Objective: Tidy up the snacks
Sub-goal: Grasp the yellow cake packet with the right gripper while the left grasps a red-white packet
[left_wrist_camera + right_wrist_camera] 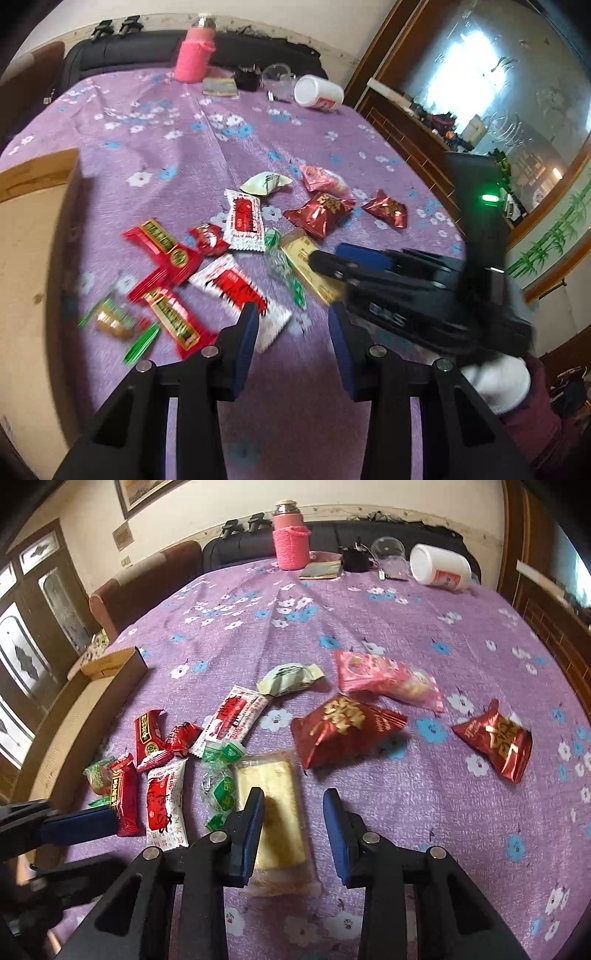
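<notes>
Several snack packets lie scattered on a purple flowered tablecloth (369, 620). My right gripper (293, 823) is open and empty, hovering low over a yellow clear-wrapped cake packet (275, 786); its left finger overlaps the packet. Two red foil bags (343, 729) (496, 738) and a pink packet (384, 677) lie ahead to the right. My left gripper (293, 332) is open and empty above a red-and-white packet (236, 286). The right gripper (388, 280) also shows in the left wrist view, over the yellow packet (308, 266). Red bars (166, 251) and green candies (288, 273) lie nearby.
An open cardboard box (33, 236) stands at the table's left edge, also in the right wrist view (96, 701). At the far edge stand a pink knitted-sleeve flask (291, 542), a tipped white jar (439, 568), a clear cup (388, 548) and a small booklet (321, 569).
</notes>
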